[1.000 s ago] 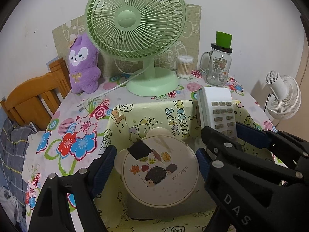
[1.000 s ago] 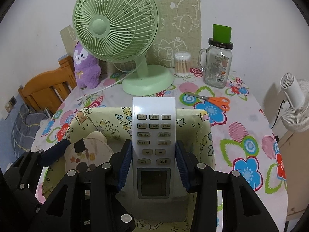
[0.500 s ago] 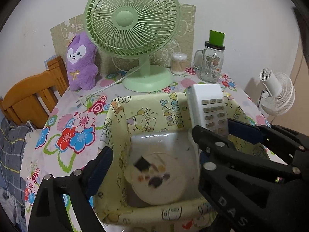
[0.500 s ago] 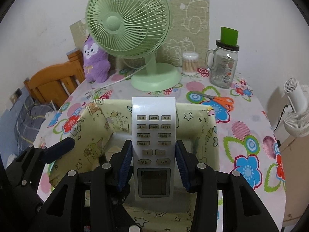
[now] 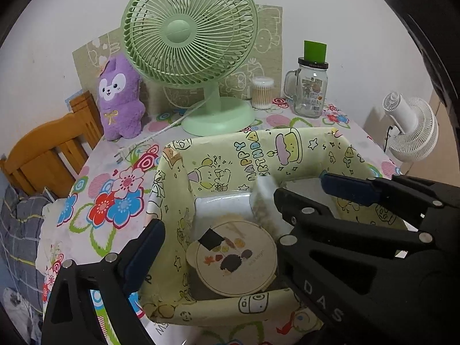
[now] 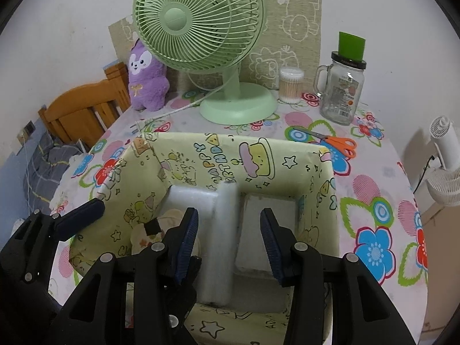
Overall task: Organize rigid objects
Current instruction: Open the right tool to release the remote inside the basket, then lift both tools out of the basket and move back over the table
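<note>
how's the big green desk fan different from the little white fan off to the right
The large pale green desk fan stands on the flowered table on a round base; the small white fan stands off the table, lower, beside its right edge. The green fan faces the camera, while the white fan is turned away, its motor housing showing. The green fan looks far larger. Both have round wire-style grilles.

Blurred white remote (image 6: pixel 222 238) between the parted right gripper (image 6: pixel 229 244) fingers, over the box (image 6: pixel 258 155).
</note>
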The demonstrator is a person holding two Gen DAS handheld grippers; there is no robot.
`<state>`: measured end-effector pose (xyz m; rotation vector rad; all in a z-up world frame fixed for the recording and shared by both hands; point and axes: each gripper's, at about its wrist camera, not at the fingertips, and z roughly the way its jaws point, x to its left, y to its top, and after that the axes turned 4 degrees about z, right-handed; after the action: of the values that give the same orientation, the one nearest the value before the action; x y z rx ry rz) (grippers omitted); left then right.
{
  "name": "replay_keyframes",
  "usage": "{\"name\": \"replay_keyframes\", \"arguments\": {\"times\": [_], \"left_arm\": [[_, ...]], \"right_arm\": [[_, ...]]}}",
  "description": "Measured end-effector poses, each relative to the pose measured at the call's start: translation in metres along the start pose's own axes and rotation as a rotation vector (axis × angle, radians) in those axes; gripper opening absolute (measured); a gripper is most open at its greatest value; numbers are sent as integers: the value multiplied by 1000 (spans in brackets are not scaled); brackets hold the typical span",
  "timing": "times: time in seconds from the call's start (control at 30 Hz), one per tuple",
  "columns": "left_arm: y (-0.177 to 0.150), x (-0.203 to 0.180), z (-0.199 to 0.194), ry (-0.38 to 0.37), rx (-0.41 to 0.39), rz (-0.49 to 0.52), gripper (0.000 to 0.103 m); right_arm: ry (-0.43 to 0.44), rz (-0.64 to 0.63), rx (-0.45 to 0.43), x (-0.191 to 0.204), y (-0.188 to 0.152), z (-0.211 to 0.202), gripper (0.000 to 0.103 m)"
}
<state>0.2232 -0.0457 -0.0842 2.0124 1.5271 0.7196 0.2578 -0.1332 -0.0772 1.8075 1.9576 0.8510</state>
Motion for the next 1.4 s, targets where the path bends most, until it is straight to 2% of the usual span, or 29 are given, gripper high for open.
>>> {"name": "replay_keyframes", "arguments": {"times": [0.13,0.27,0.5,0.73,1.4], "left_arm": [[1,0,-5,-11,-6,-10,97],[0,1,-14,-13,-19,-18,103],[-4,-3,-35,-23,-37,-20,103],[-8,-7,-57,-26,-57,-29,103],[-27,-22,-118,5,-111,-16,103]], "right_arm": [[-11,2,-35,-1,-2,-11,76],[-22,6,-59,0,-4,-23,83],[-47,2,-99,3,-11,-49,92],[-74,7,-129,4,-20,-77,97],[-151,9,-209,6,-51,-149,98]]}}
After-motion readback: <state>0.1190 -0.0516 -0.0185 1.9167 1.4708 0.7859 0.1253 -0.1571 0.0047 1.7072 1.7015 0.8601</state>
